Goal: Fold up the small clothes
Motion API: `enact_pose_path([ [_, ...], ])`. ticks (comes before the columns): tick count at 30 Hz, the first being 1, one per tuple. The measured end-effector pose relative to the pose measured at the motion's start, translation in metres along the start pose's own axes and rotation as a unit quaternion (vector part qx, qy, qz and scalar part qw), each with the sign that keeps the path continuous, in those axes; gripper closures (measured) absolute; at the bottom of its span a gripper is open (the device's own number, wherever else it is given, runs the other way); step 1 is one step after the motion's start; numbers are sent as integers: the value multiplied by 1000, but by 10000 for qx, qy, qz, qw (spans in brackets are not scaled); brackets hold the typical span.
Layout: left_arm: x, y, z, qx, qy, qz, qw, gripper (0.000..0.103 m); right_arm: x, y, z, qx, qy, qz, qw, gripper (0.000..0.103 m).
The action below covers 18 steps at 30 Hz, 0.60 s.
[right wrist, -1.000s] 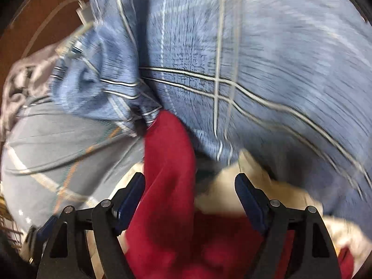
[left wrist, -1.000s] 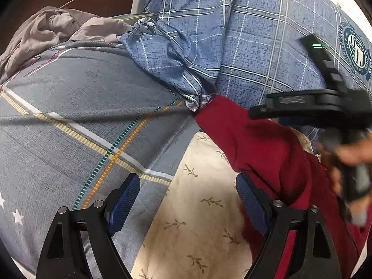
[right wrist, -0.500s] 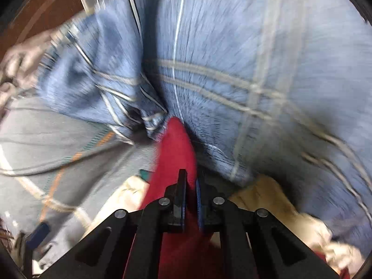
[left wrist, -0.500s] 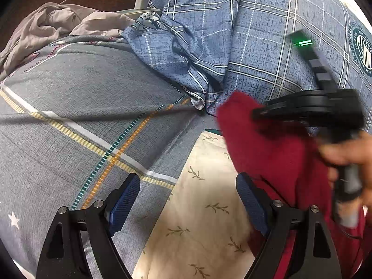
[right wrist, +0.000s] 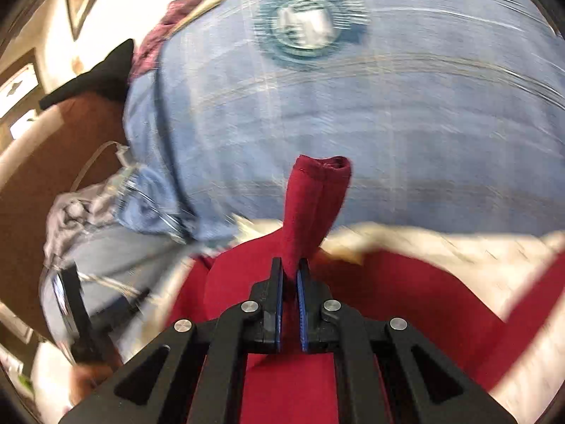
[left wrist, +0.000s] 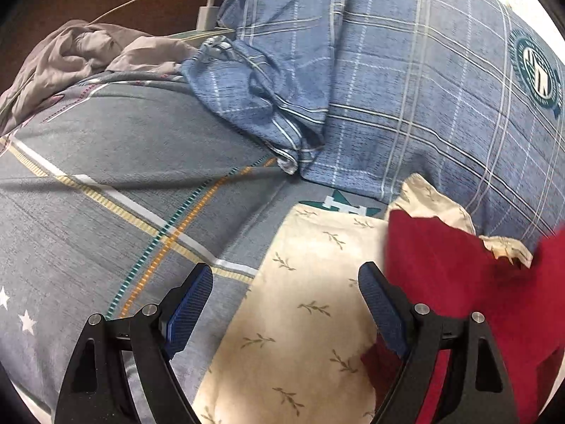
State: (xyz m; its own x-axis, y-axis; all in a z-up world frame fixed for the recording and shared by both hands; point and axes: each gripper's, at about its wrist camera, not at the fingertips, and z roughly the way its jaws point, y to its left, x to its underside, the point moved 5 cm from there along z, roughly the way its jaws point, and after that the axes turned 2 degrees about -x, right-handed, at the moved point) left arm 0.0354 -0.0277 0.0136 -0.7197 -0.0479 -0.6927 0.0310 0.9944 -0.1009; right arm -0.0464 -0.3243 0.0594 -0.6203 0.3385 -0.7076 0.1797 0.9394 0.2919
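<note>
A dark red garment (left wrist: pixel 459 282) lies on a cream leaf-print cloth (left wrist: pixel 300 318) on the bed. My left gripper (left wrist: pixel 286 311) is open and empty, hovering over the cream cloth with the red garment by its right finger. My right gripper (right wrist: pixel 289 293) is shut on a sleeve of the red garment (right wrist: pixel 310 205), which stands up between the jaws above the rest of the red fabric (right wrist: pixel 406 289). The right wrist view is blurred by motion.
A blue plaid quilt (left wrist: pixel 406 88) with a round badge is piled behind the clothes. Grey striped bedding (left wrist: pixel 106 176) fills the left. A grey crumpled garment (left wrist: pixel 77 53) and a white charger with cable (left wrist: pixel 206 17) lie at the far left by a brown headboard.
My right gripper shut on the red sleeve and pulled it right and up, leaving the left wrist view. The red garment shifted right, uncovering more cream cloth. The left gripper stayed open.
</note>
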Motion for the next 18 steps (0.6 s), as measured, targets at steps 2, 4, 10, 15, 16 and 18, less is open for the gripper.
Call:
enact_pose_path([
  [2, 3, -7, 2, 22, 44, 82, 10000, 19, 23, -24, -15, 338, 145, 121, 9992, 97],
  [4, 6, -14, 3, 25, 71, 200, 9998, 19, 53, -46, -11, 620, 502, 294, 9964, 95],
  [10, 12, -24, 11, -113, 256, 621, 9977, 18, 88, -87, -26, 1172, 848, 611, 9876, 65],
  [15, 13, -30, 20, -112, 376, 653, 9971, 18, 55, -103, -45, 1407, 227, 773, 9868, 42],
  [16, 13, -32, 20, -134, 349, 708, 9968, 18, 50, -105, -38, 1399, 292, 707, 9872, 42],
  [18, 13, -34, 20, -199, 331, 799, 9961, 18, 43, -108, -18, 1357, 475, 567, 9880, 42],
])
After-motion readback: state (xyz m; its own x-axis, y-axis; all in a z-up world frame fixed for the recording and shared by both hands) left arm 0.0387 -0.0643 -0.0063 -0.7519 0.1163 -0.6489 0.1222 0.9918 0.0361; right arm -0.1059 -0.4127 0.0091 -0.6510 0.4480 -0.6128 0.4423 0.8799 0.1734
